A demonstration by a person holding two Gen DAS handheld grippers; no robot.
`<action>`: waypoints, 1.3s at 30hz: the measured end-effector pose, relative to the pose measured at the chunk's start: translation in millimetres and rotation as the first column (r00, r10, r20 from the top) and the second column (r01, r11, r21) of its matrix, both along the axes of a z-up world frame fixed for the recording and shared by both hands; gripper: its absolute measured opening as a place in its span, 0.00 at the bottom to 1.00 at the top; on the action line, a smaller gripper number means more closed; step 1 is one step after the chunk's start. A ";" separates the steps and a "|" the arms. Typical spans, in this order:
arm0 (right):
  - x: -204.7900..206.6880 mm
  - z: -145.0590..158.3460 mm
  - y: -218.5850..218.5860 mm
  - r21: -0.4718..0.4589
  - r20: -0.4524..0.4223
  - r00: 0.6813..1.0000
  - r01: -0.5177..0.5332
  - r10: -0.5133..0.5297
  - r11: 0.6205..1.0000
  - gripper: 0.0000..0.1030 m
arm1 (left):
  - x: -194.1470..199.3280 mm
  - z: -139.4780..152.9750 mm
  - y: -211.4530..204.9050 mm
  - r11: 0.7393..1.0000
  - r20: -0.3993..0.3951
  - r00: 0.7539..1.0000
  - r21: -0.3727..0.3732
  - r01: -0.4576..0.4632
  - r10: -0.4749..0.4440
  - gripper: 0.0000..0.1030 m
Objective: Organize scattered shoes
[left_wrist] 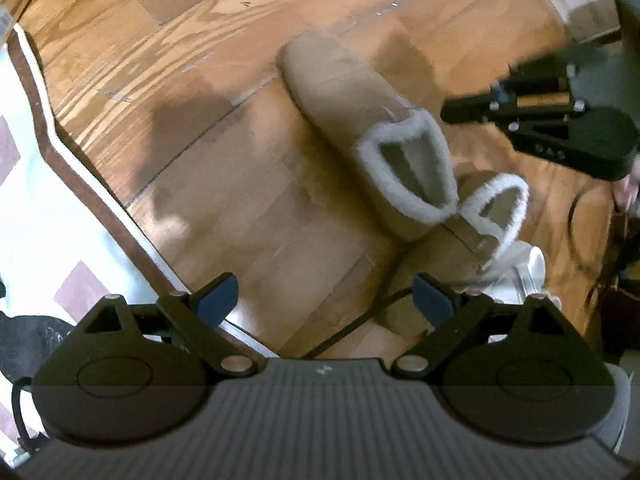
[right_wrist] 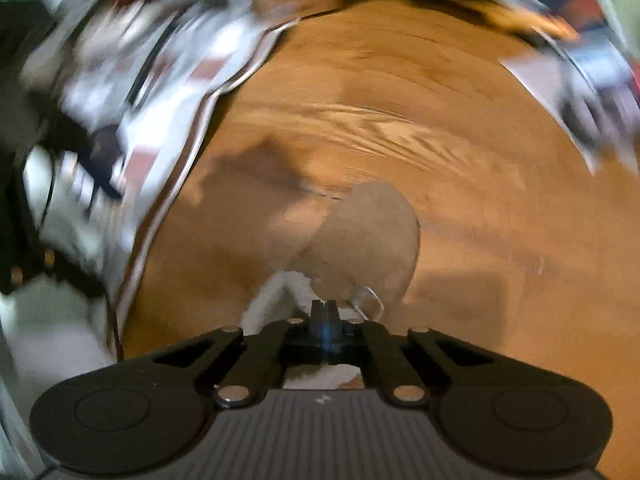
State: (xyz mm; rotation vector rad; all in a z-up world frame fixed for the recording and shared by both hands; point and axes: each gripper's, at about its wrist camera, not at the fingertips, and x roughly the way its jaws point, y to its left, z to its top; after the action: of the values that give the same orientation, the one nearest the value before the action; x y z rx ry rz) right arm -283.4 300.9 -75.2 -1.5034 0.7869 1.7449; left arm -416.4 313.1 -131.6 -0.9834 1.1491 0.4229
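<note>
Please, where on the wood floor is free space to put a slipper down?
Free: the bare wood floor between the rug edge and the tan slipper. Crowded: around the second slipper, where a black cable and the right gripper are close.

Both wrist views look steeply down (close) at wooden floor [left_wrist: 248,184].

2 slippers [left_wrist: 360,120], 2 grippers [left_wrist: 326,304]
</note>
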 end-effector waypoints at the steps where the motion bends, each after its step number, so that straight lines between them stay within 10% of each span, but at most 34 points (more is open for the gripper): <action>1: -0.7 0.4 5.9 -0.002 0.028 1.000 0.012 -0.012 1.000 0.11 | 0.4 -0.9 -1.4 1.000 0.006 1.000 -0.007 0.000 0.000 0.92; 5: 26.8 -18.1 18.3 -0.101 0.011 0.936 0.351 -0.352 0.931 0.58 | 5.5 -5.3 -2.2 1.000 0.020 1.000 -0.020 0.013 -0.012 0.92; 11: 65.3 -87.8 -5.1 -0.294 0.041 0.761 0.628 -0.647 0.720 0.67 | 4.2 -6.4 -0.8 0.999 -0.012 0.999 -0.006 0.044 -0.044 0.92; 14: 73.0 -121.9 -11.7 -0.329 0.010 0.691 0.684 -0.722 0.650 0.48 | -2.0 -9.1 5.0 1.000 -0.030 0.999 -0.006 0.021 -0.021 0.92; 15: 71.7 -126.9 -11.5 -0.320 -0.002 0.695 0.681 -0.719 0.659 0.22 | -4.4 -9.7 7.5 1.000 -0.037 0.999 -0.004 0.009 -0.009 0.92; 18: 52.3 -120.5 -8.5 -0.231 -0.026 0.811 0.564 -0.584 0.793 0.11 | -7.5 -11.2 9.3 1.000 -0.046 0.999 0.003 -0.003 0.003 0.92; 27: 10.2 -69.4 5.7 -0.131 0.063 0.994 0.100 -0.092 0.986 0.09 | -11.1 -14.8 5.6 1.000 -0.068 0.998 -0.012 0.005 -0.005 0.92; 31: -11.6 -47.6 -7.8 -0.087 0.135 0.967 -0.206 0.217 0.975 0.09 | -5.1 -11.0 3.7 1.000 -0.061 0.998 -0.008 0.018 -0.018 0.92; 34: -13.7 -38.5 -19.3 -0.140 0.122 0.886 -0.431 0.447 0.892 0.13 | 1.9 -9.5 -0.3 0.999 -0.064 0.997 -0.004 0.043 -0.043 0.92; 37: -8.2 -49.6 -21.3 -0.194 0.192 0.849 -0.459 0.493 0.867 0.36 | 8.1 -10.6 -6.2 0.998 -0.051 0.997 -0.015 0.064 -0.065 0.92; 39: 5.0 -52.2 -11.6 -0.188 0.242 0.902 -0.317 0.356 0.930 0.61 | 12.2 -13.0 -8.9 0.997 -0.034 0.997 -0.034 0.072 -0.073 0.92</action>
State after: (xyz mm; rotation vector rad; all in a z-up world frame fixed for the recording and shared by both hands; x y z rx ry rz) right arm -278.4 289.4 -127.4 -2.0279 0.5409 1.6938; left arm -404.2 304.3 -144.7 -0.9631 1.2227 0.3654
